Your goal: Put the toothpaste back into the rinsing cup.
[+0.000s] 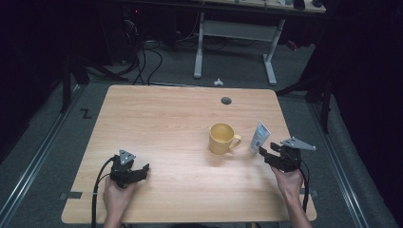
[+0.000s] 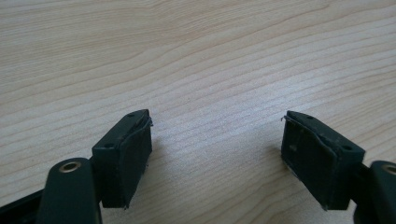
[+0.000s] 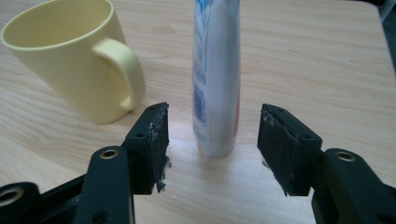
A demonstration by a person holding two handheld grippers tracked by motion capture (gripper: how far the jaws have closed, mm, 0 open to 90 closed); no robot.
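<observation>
High, left gripper and right gripper views of a two-handed job at a wooden table (image 1: 157, 123). The landmark is the yellow mug (image 1: 221, 138), which stands upright on the table with its handle turned toward the tube. A white tube (image 1: 259, 137) with blue print stands on its cap just beside the mug, on the handle side, apart from the handle. The right gripper (image 1: 267, 153) sits just on the near side of the tube, away from the mug. In the right gripper view its jaws stand wide, one to each side of the tube's (image 3: 217, 79) lower end; the pads (image 3: 158, 140) are clear of it, with bare wood showing on both sides, so nothing is held. The mug (image 3: 70, 56) shows there beyond the jaw nearer it, untouched.

The left gripper (image 1: 138, 171) rests well apart from the mug, toward the near left part of the table. Its jaws are likewise wide, with plain wood (image 2: 210, 70) between them.

Judged from the layout, the step in hand is the right gripper's work at the standing tube, either about to grasp or just let go; the pictures do not settle which. If a grasp is meant, the next move calls for a short advance so the pads bracket the tube's body, then an even squeeze. The tube is tall on a narrow base, so a lopsided touch could tip it toward the mug.
</observation>
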